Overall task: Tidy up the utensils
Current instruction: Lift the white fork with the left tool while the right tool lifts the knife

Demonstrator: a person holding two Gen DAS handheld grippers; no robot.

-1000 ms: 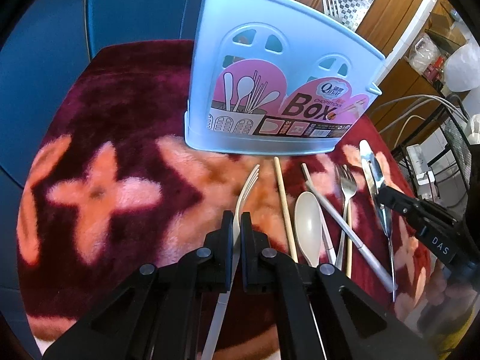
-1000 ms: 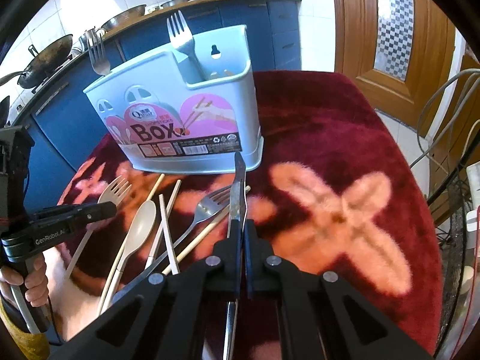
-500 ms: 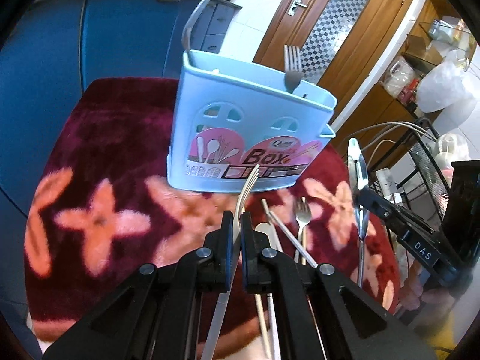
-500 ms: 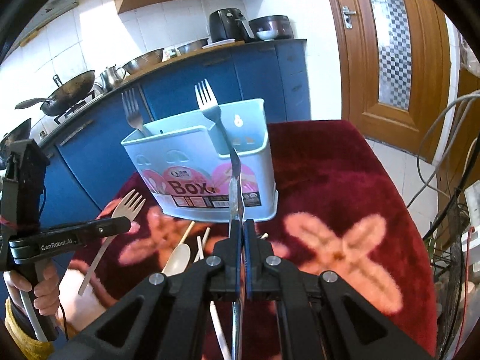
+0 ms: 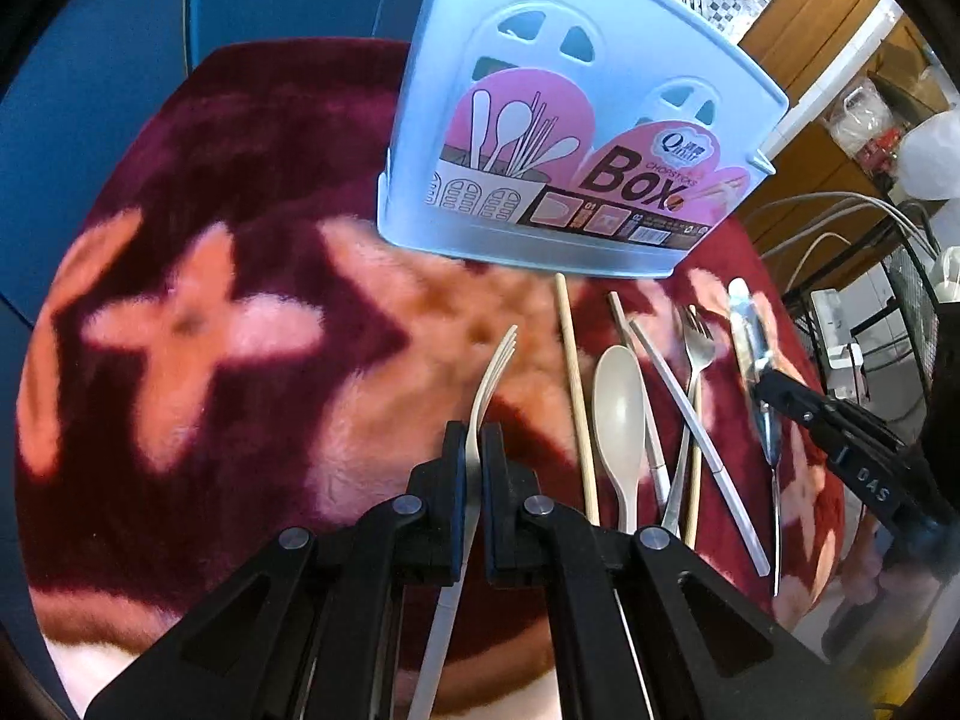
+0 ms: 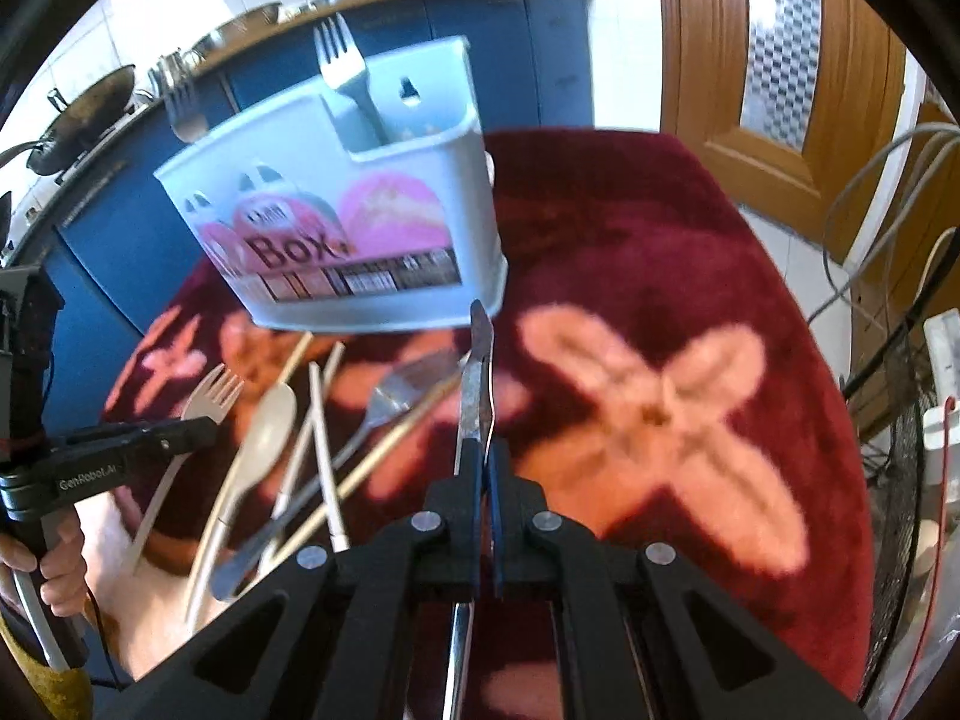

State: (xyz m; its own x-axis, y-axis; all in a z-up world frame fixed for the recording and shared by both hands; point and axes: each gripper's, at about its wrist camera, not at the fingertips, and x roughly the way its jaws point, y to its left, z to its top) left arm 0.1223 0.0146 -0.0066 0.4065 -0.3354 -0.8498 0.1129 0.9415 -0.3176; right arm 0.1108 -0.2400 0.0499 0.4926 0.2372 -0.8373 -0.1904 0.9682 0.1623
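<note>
My left gripper [image 5: 473, 447] is shut on a cream plastic fork [image 5: 493, 375], tines pointing toward the pale blue utensil box [image 5: 564, 138]. My right gripper [image 6: 480, 468] is shut on a metal table knife [image 6: 477, 378], blade pointing at the box [image 6: 360, 228]. On the red floral cloth [image 5: 240, 240] in front of the box lie a cream spoon [image 5: 619, 408], a metal fork [image 5: 696, 348] and chopsticks [image 5: 573, 384]. Two forks [image 6: 342, 66] stand in the box. The right gripper and knife also show in the left wrist view [image 5: 757, 367].
Blue cabinets [image 6: 510, 60] with pans on top stand behind the table. A wooden door [image 6: 780, 60] is at the right. Cables and a wire rack [image 6: 900, 360] hang off the table's right side.
Both grippers rose with their utensils half a second ago, then dropped back low over the cloth, close to the box front. Both stay shut on their utensils.
</note>
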